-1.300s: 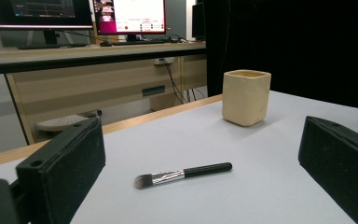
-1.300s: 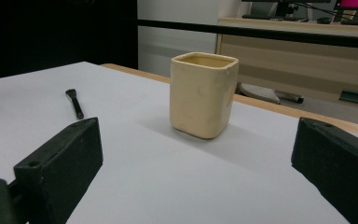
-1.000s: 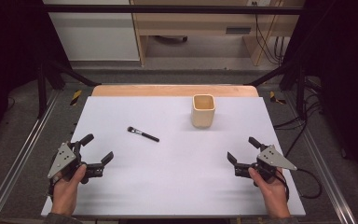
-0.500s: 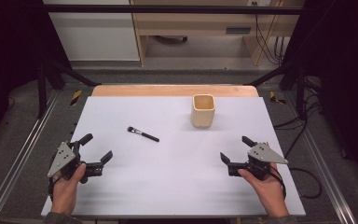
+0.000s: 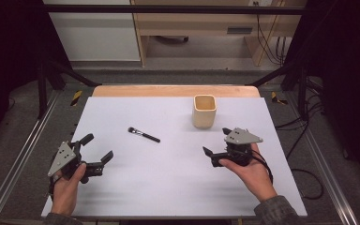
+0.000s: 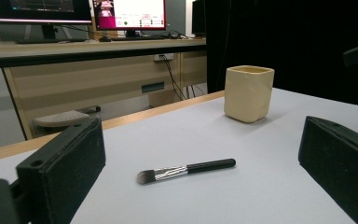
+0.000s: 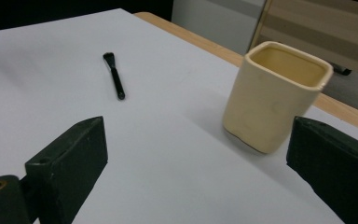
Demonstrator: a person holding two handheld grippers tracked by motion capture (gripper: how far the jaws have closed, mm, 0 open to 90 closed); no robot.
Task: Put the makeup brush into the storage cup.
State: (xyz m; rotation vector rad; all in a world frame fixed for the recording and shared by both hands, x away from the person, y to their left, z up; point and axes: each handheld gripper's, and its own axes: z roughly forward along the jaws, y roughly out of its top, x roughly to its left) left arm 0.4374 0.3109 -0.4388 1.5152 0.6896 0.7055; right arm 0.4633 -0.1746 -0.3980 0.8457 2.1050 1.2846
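A small makeup brush with a black handle lies flat on the white table top, left of centre. A cream square cup stands upright farther back and to the right. My left gripper rests near the front left, open, with the brush ahead between its jaws and the cup beyond. My right gripper is held open just in front of the cup, with the brush off to its left. Neither gripper holds anything.
A wooden strip runs along the table's far edge. Metal rails flank both sides. A desk with monitors stands behind the table. A cable trails off the right side.
My right gripper has moved forward and to the left, from the front right corner to just short of the cup. The left gripper, brush and cup have stayed put.
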